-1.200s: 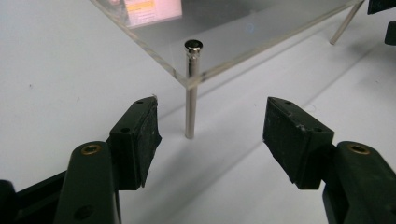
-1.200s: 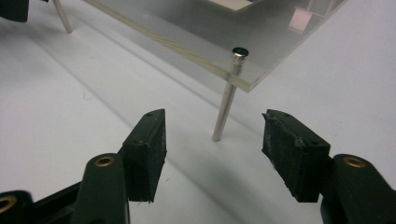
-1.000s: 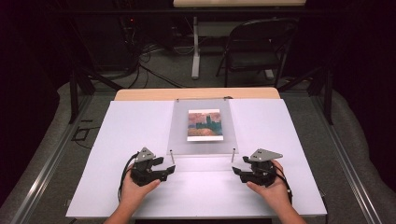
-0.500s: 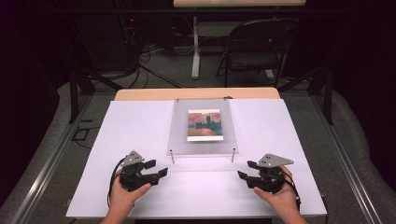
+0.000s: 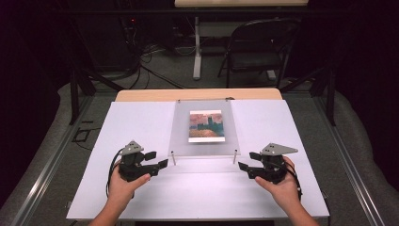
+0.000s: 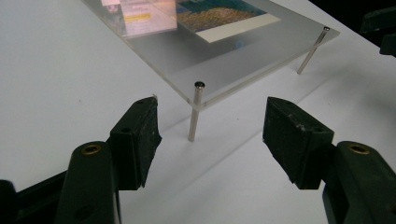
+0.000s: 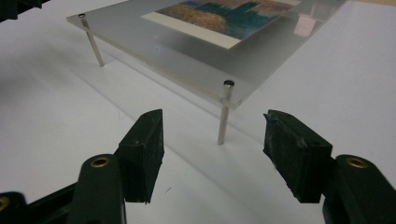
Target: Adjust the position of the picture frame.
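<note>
A clear acrylic plate (image 5: 205, 143) stands on thin metal posts on the white table (image 5: 141, 122), with a small painted print (image 5: 206, 125) under it. My left gripper (image 5: 157, 160) hovers open just left of the front-left post (image 6: 195, 112), with nothing between its jaws. My right gripper (image 5: 247, 161) hovers at the front-right post (image 7: 224, 112). Its jaws have just been opening and hold nothing. In the left gripper view the print (image 6: 219, 14) lies beyond the post. In the right gripper view the print (image 7: 219, 16) also shows.
A folding chair (image 5: 259, 47) and cables (image 5: 155, 56) stand on the floor behind the table. A wooden strip (image 5: 197, 94) edges the table's far side. Bare white surface lies to both sides of the plate and in front of it.
Both grippers have drawn back and slightly outward from the plate's front corners, dipped toward the near edge, then lifted a little. The plate and print have not moved.
</note>
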`<action>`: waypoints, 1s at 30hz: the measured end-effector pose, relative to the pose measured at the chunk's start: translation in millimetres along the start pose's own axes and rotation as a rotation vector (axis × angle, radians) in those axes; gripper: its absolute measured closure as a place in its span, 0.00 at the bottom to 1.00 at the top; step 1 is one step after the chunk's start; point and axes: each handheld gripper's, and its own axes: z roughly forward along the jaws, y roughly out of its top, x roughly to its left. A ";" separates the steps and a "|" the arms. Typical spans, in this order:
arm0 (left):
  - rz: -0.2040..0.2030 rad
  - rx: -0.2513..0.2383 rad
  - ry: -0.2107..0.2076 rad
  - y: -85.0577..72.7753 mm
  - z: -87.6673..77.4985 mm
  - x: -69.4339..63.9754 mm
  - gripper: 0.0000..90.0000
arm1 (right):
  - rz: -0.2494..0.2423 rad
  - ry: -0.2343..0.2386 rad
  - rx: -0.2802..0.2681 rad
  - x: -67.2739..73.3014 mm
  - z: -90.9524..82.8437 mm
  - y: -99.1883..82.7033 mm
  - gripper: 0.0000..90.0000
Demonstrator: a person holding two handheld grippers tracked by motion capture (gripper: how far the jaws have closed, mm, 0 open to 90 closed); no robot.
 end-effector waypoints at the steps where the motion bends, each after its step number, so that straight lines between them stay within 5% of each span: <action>1: 0.000 0.001 -0.002 3.5 1.2 0.3 0.40 | 0.001 0.004 0.002 -1.3 1.4 5.7 0.42; 9: -0.042 -0.005 -0.015 33.7 14.5 11.8 0.41 | -0.019 -0.004 0.021 -11.6 14.9 33.7 0.45; 18: -0.057 0.013 0.005 64.0 38.3 20.4 0.42 | 0.045 -0.009 0.058 -34.9 38.5 47.4 0.48; 24: -0.029 0.026 0.037 89.8 57.0 27.7 0.44 | 0.085 -0.032 0.075 -52.9 53.0 65.9 0.50; 30: -0.075 0.025 0.046 108.1 69.4 37.4 0.46 | 0.113 -0.029 0.080 -65.1 68.5 83.8 0.52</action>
